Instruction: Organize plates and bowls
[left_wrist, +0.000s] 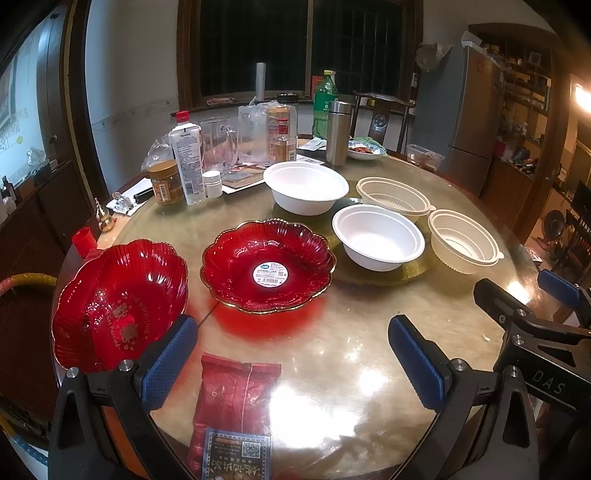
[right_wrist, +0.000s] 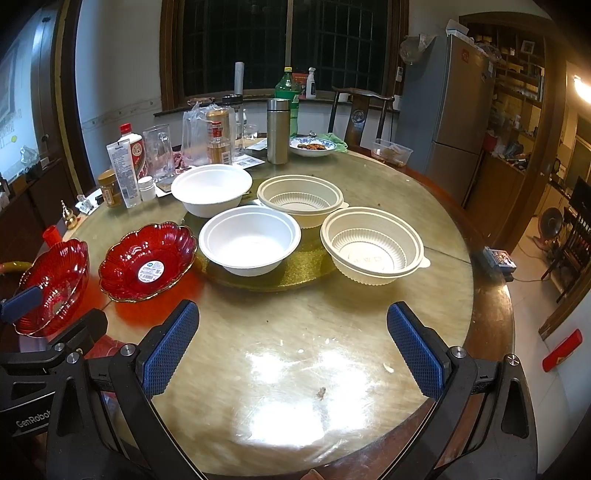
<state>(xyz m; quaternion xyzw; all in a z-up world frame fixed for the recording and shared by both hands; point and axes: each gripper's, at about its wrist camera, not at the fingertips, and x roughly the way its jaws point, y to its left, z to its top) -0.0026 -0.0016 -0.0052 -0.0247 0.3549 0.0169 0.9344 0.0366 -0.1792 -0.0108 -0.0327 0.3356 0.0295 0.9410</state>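
Observation:
Two red scalloped glass plates are on the round table. One with a white label (left_wrist: 267, 264) (right_wrist: 147, 260) lies flat. The other (left_wrist: 118, 302) (right_wrist: 55, 286) looks tilted at the table's left edge, just outside my left gripper's left finger. Two white bowls (right_wrist: 250, 238) (right_wrist: 211, 188) and two cream ribbed bowls (right_wrist: 373, 243) (right_wrist: 301, 197) stand apart on and around a gold disc (right_wrist: 266, 284). My left gripper (left_wrist: 293, 362) is open above a red packet. My right gripper (right_wrist: 293, 350) is open over bare tabletop, in front of the bowls.
The red snack packet (left_wrist: 232, 406) lies at the near table edge. Bottles, jars, a glass jug and a steel flask (right_wrist: 277, 129) crowd the back left. A blue-patterned dish of food (right_wrist: 312, 147) and a clear tub (right_wrist: 391, 151) sit at the back, with a chair and a fridge behind.

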